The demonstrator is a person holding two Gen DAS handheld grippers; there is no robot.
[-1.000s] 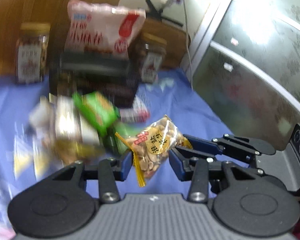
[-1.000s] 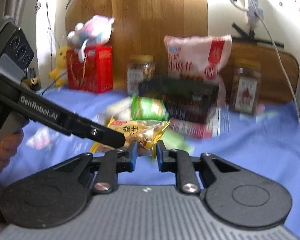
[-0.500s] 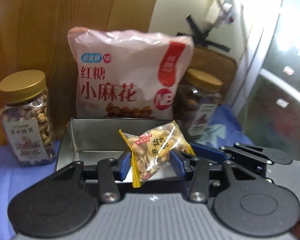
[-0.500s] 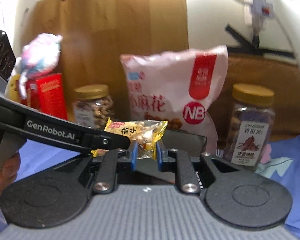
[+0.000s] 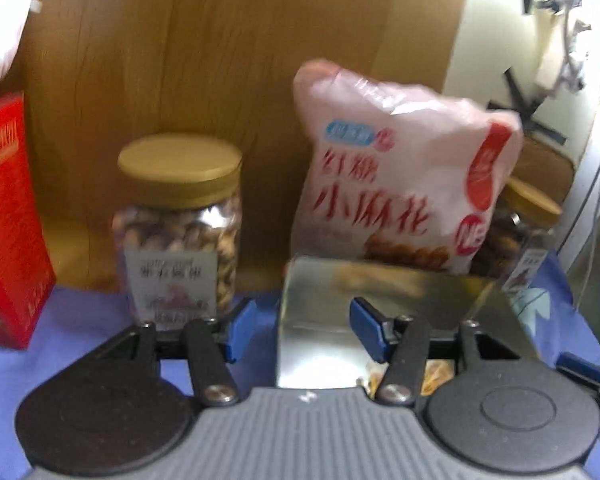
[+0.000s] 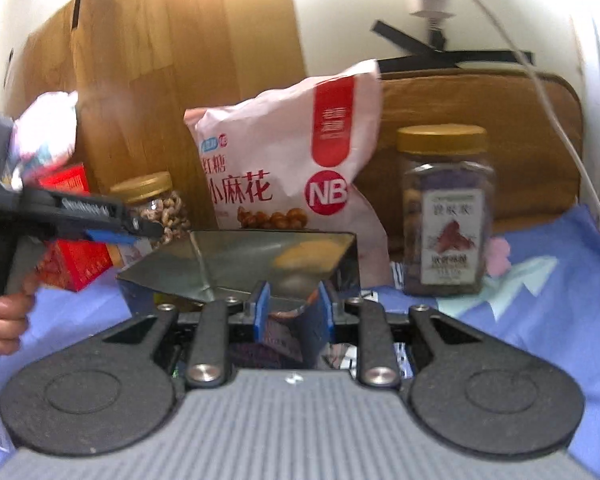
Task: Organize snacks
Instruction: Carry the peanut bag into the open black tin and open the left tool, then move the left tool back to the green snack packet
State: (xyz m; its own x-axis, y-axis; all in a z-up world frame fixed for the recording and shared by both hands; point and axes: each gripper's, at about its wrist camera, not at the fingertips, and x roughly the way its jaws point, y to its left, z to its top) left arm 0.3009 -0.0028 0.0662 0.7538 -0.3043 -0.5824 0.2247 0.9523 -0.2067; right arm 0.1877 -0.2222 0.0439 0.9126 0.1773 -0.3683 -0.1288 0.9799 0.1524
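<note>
Left wrist view: my left gripper [image 5: 302, 330] is opening, nothing between its blue pads, over the shiny metal tin [image 5: 320, 312] — its near left corner beneath. A peanut packet [image 5: 432, 374] lies half hidden inside. My right gripper [image 6: 292, 316] is opening too, empty, above the tin's near rim [image 6: 236, 292]. Crinkly pink bag [image 6: 284, 168] stands blurred behind.

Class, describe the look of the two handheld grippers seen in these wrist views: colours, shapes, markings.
Each gripper, left and right, has a grey ribbed body flanked by two round black discs, black linkage bars with silver screws, and blue fingertip pads. In the right wrist view the left gripper shows a long black finger with blurred white lettering. The person's hand on its black handle shows no sleeve.
</note>
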